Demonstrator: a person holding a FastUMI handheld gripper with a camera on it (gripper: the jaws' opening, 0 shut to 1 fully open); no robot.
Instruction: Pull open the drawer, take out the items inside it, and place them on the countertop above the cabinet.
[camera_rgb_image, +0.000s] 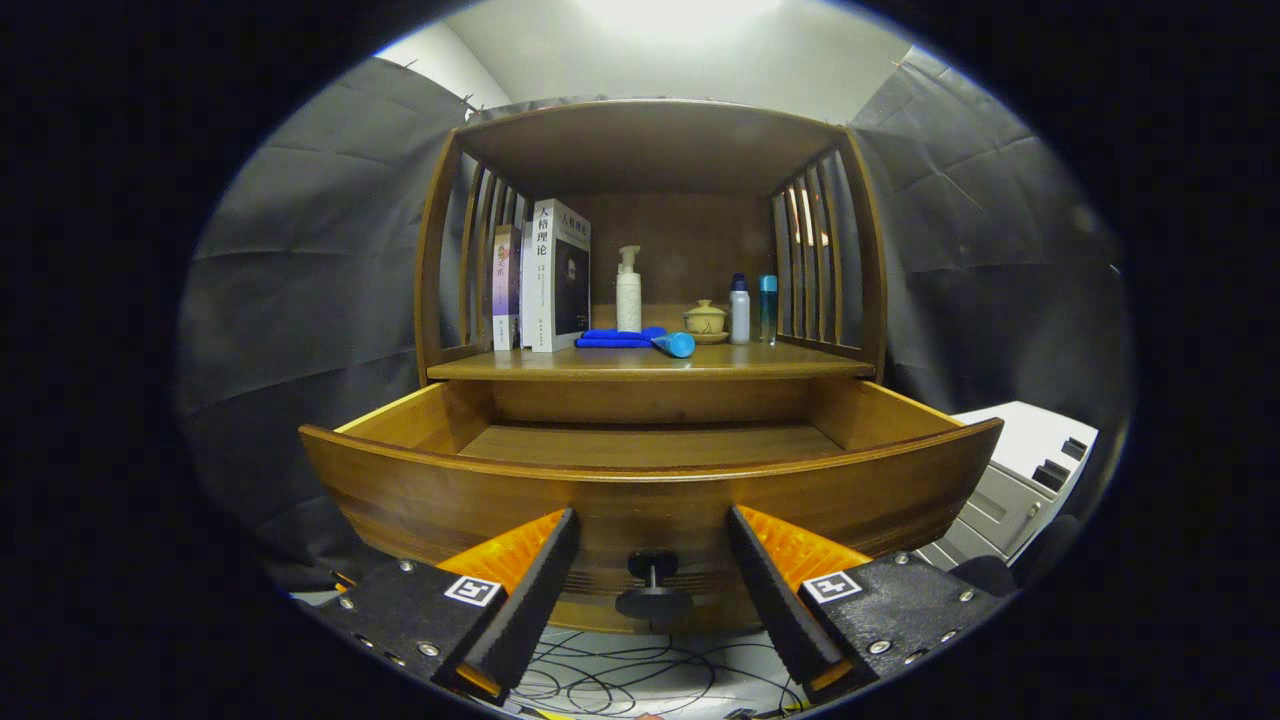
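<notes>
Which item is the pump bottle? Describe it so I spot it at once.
Above the open drawer, whose knob sits between the open gripper fingers, is the countertop. The pump bottle stands behind the blue cloth: white, the only pump top.

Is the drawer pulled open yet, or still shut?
Open. The drawer stands well out from under the countertop, its bare floor showing. Its knob sits between the gripper fingers, which are open.

Drawer (650, 490) floor's near part hidden.
</notes>
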